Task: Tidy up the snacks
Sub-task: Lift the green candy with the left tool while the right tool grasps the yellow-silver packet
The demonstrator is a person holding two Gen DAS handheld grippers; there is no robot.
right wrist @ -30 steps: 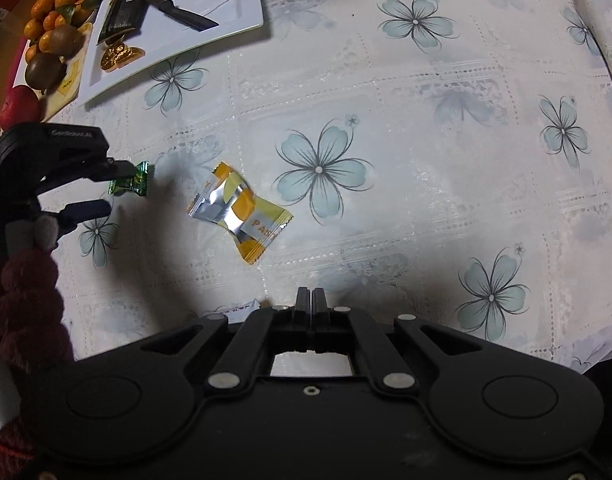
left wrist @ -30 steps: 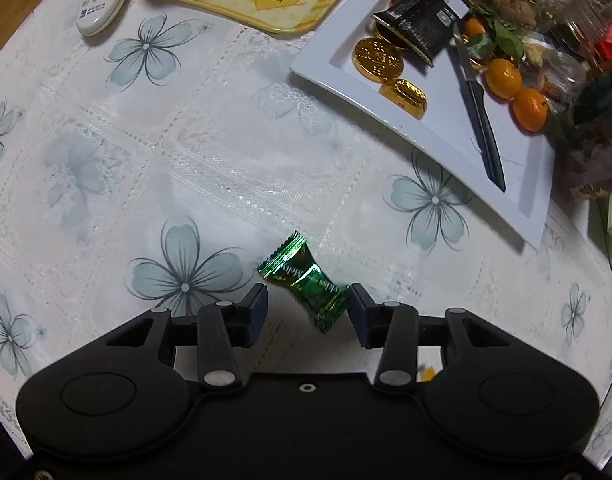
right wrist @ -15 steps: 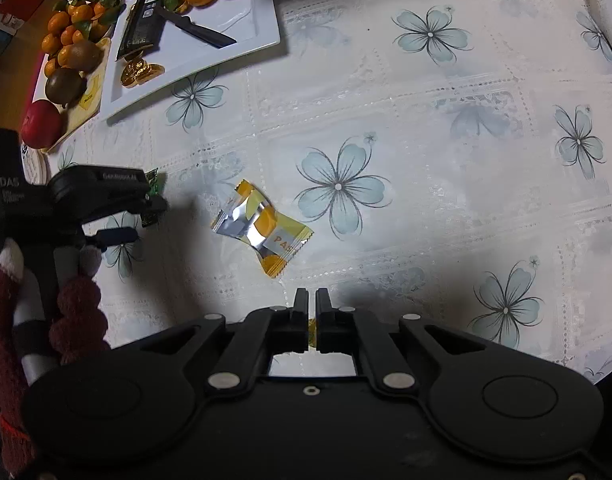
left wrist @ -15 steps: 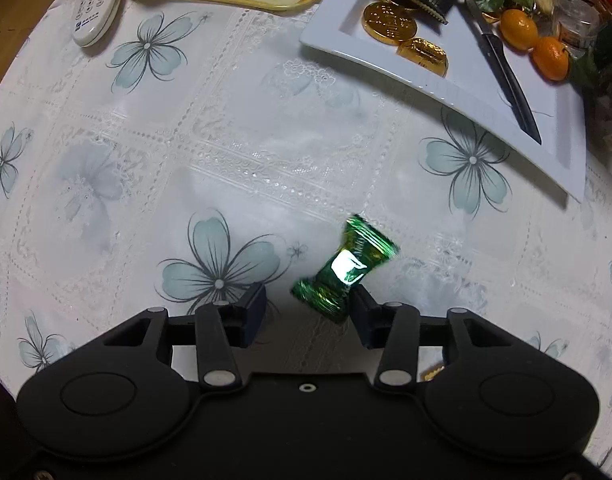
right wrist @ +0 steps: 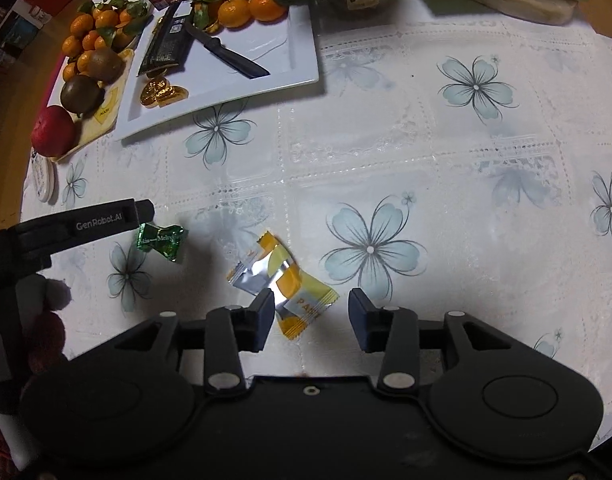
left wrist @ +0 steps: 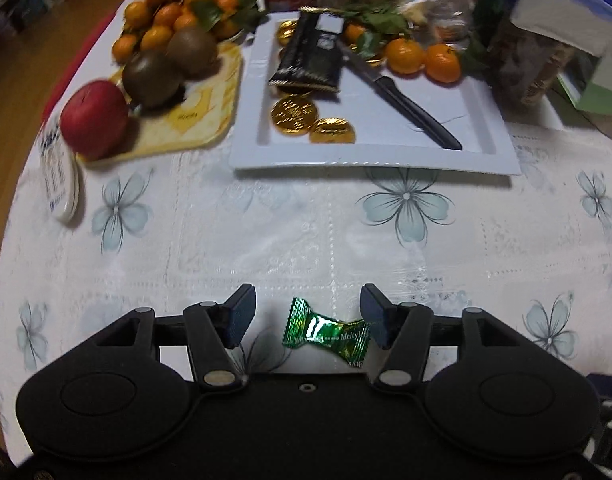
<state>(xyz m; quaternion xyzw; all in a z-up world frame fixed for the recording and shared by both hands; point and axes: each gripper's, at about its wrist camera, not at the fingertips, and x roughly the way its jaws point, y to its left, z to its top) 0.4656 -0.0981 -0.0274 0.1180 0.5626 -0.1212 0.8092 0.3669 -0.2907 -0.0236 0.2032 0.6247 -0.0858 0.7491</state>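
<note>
In the left wrist view, the left gripper (left wrist: 306, 312) is spread wide. A green candy (left wrist: 325, 334) lies on the table (left wrist: 266, 232) between its fingers, near the right one. Farther away stands a white plate (left wrist: 477, 120) with gold chocolate coins (left wrist: 294, 114) and a knife (left wrist: 405, 110).

In the right wrist view, the right gripper (right wrist: 310, 320) is also spread. A yellow snack packet (right wrist: 284, 284) lies on the table, its lower end between the fingers, beside the left one.

"Melty" on green candy (left wrist: 325, 333); "GenRobot.AI" on left gripper (right wrist: 102, 222).
</note>
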